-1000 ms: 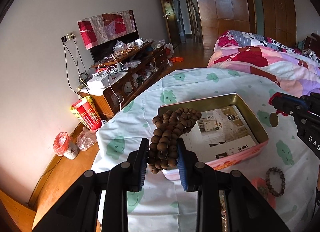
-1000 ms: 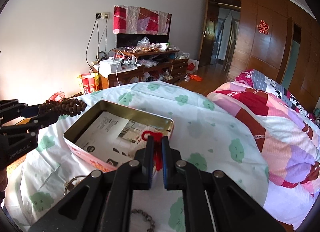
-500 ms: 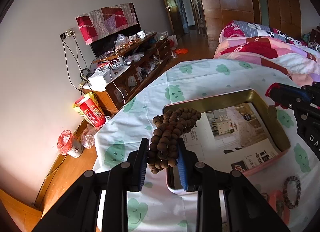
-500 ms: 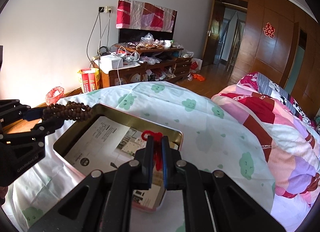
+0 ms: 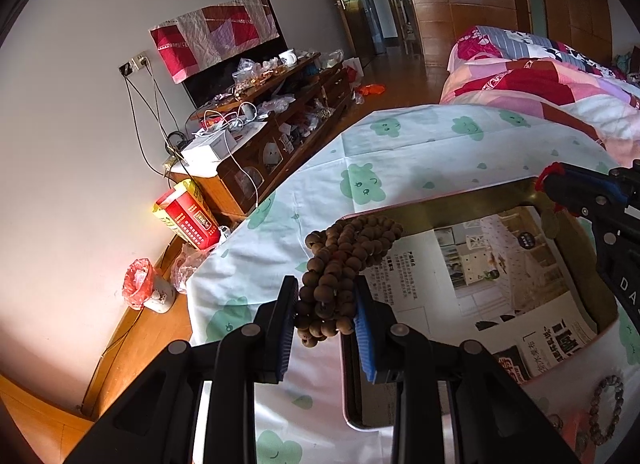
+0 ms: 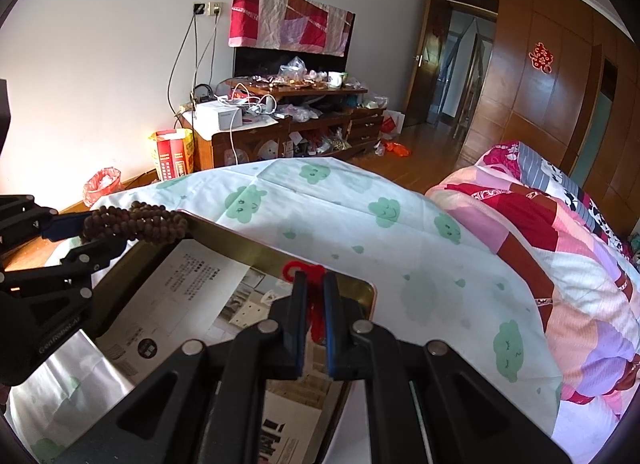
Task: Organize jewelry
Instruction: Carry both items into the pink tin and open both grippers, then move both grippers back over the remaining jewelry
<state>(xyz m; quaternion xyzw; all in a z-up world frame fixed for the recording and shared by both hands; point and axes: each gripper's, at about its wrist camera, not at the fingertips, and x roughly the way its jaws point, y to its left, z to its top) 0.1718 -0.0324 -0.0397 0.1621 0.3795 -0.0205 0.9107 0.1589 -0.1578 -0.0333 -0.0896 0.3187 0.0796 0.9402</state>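
Beads (image 5: 340,264) run forward over tin (image 5: 460,203) | left tool (image 5: 326,320) clamps them | right tool (image 6: 311,304) pinches red cord (image 6: 302,270)

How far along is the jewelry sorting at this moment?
Nothing lies in the paper-lined gold tin yet. In hand: the left hand-held gripper clamps a bundle of brown wooden beads over the tin's corner, and the right hand-held gripper pinches a red knotted cord charm above it. Left: a dark bead bracelet on the tablecloth.
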